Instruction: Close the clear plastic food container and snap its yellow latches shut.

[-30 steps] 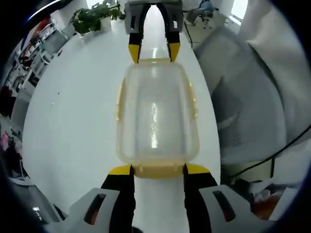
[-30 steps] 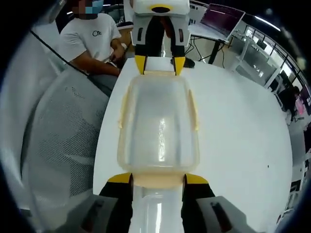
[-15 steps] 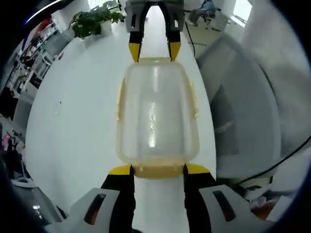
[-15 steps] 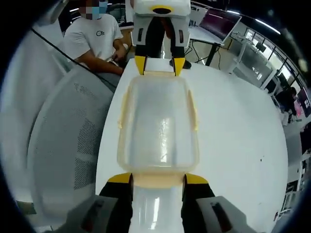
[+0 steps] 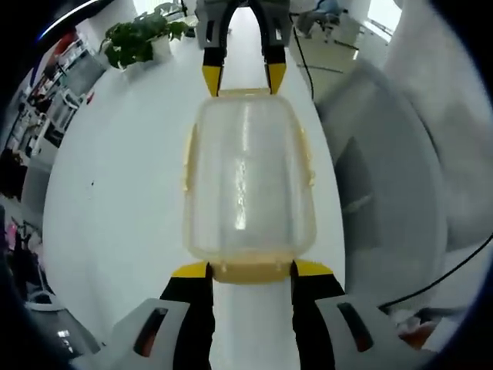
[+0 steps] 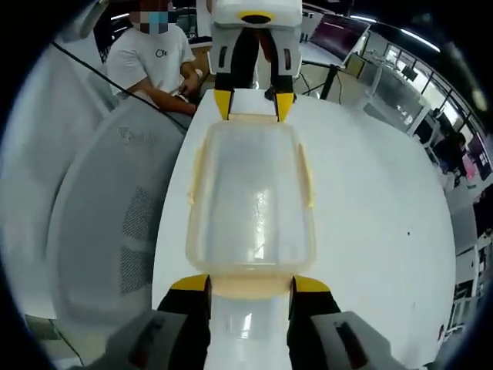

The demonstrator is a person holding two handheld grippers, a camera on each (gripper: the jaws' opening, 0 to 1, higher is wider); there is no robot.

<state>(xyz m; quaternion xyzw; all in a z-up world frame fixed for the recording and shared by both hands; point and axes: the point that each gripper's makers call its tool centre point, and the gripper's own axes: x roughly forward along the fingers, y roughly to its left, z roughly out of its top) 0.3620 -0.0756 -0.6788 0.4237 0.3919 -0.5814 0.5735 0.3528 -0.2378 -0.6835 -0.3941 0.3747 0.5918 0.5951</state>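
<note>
Clear rectangular plastic food container with yellow latches point(image 5: 248, 181) on white surface point(image 5: 115, 193), long axis spanning both tools. Left tool point(image 5: 248, 269) and right tool point(image 6: 249, 284), both open, straddle opposite end latches.

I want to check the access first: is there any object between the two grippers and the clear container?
Nothing visible. The left gripper and right gripper each sit against a yellow end latch of the container.
</note>
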